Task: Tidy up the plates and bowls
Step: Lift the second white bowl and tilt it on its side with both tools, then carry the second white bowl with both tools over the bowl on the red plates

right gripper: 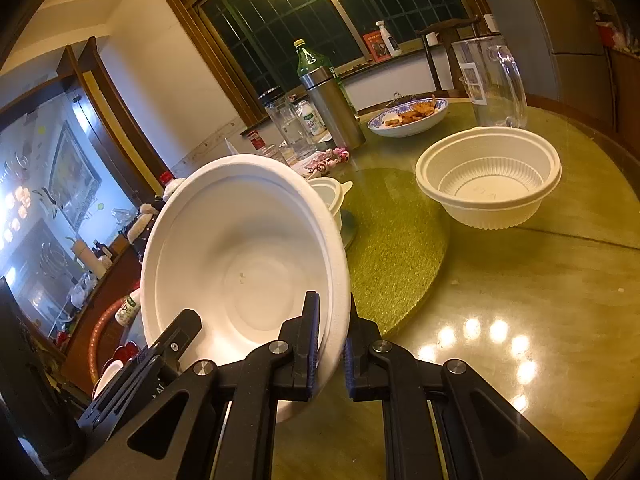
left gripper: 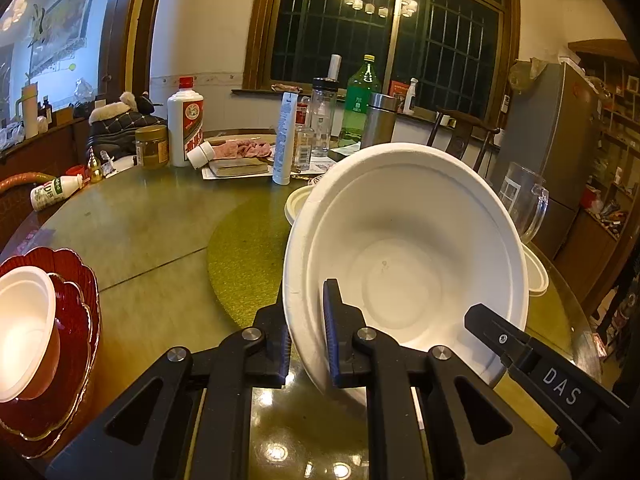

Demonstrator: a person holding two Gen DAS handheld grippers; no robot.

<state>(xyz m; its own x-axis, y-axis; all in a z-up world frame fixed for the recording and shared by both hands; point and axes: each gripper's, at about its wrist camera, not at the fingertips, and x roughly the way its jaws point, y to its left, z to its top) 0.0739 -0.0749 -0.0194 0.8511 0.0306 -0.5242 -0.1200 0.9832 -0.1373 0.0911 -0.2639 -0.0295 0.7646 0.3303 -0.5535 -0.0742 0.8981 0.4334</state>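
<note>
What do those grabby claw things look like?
Both are black plastic. The left gripper and the right gripper each have two angled fingers with blue ridged pads, round silver pins at the joints and triangle-shaped holes. One has white letters, "DAS", on its side.

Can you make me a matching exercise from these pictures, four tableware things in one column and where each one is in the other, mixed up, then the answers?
Things:
1. large white bowl
2. ribbed white bowl
3. blue-rimmed dish
4. small white cup

Places:
A. sitting in the red scalloped plates
B. standing alone on the table, in front of the glass pitcher
C. tilted, rim pinched by the left gripper and the right gripper
D. holding food, beside the steel flask

Pairs: 1-C, 2-B, 3-D, 4-A
</note>
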